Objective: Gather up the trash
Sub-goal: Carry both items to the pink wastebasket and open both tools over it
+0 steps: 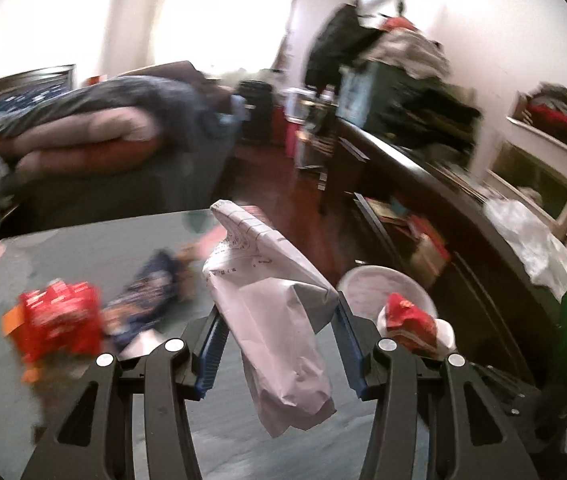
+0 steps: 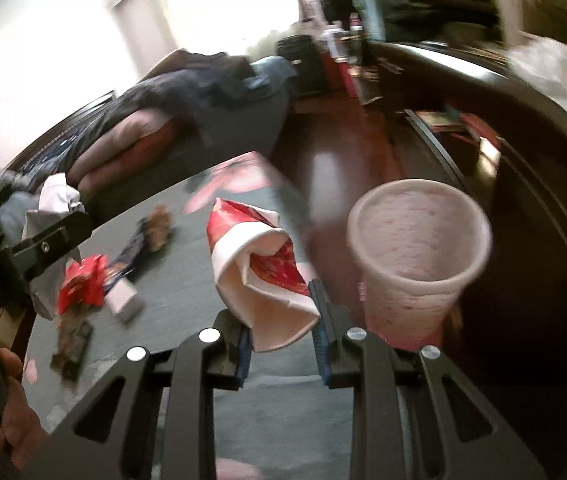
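My left gripper [image 1: 279, 340] is shut on a crumpled white printed paper [image 1: 271, 312] that hangs between its blue pads, above the grey table [image 1: 83, 248]. My right gripper [image 2: 281, 332] is shut on a red and white wrapper [image 2: 263, 272], held beside a pale pink bin [image 2: 415, 248] off the table's right edge. In the left wrist view that wrapper [image 1: 407, 320] shows in front of the bin [image 1: 379, 280]. Red wrappers [image 1: 59, 320] and a dark blue wrapper [image 1: 143, 296] lie on the table. Everything is blurred by motion.
A small white box [image 2: 123, 300] and a brown wrapper [image 2: 71, 348] also lie on the table. A bed with piled bedding [image 1: 103, 132] stands behind it. A dark cabinet [image 1: 463, 220] with a white plastic bag [image 1: 531, 240] runs along the right, across a wooden floor [image 2: 343, 168].
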The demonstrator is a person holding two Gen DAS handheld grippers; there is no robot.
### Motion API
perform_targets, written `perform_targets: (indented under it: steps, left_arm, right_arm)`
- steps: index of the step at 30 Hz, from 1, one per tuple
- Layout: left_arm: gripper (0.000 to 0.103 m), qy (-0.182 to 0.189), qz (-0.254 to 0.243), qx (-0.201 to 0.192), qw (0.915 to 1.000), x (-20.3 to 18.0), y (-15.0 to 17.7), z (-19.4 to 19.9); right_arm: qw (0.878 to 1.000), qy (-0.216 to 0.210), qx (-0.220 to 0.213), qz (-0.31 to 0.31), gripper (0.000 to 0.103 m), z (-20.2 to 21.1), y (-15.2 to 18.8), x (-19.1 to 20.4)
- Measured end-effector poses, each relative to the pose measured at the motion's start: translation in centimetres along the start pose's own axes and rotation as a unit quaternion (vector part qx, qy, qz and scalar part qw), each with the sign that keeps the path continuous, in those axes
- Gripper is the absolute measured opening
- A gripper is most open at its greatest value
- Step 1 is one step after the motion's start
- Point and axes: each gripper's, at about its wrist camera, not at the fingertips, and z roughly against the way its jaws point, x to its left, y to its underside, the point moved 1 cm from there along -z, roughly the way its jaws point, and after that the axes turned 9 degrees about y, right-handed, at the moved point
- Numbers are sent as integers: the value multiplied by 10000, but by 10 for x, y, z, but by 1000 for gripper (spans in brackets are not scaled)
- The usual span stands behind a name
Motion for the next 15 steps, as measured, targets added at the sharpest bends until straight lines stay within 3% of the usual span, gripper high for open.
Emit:
perform_targets:
  steps: [8, 15]
  left_arm:
    - [51, 638, -397, 360, 9965, -60, -17, -64]
    - [51, 673, -667, 837, 9920, -86, -27, -131]
  right_arm:
    - [9958, 559, -72, -725, 26, -16, -8, -87]
    - [9911, 838, -81, -1034, 26, -50, -24, -124]
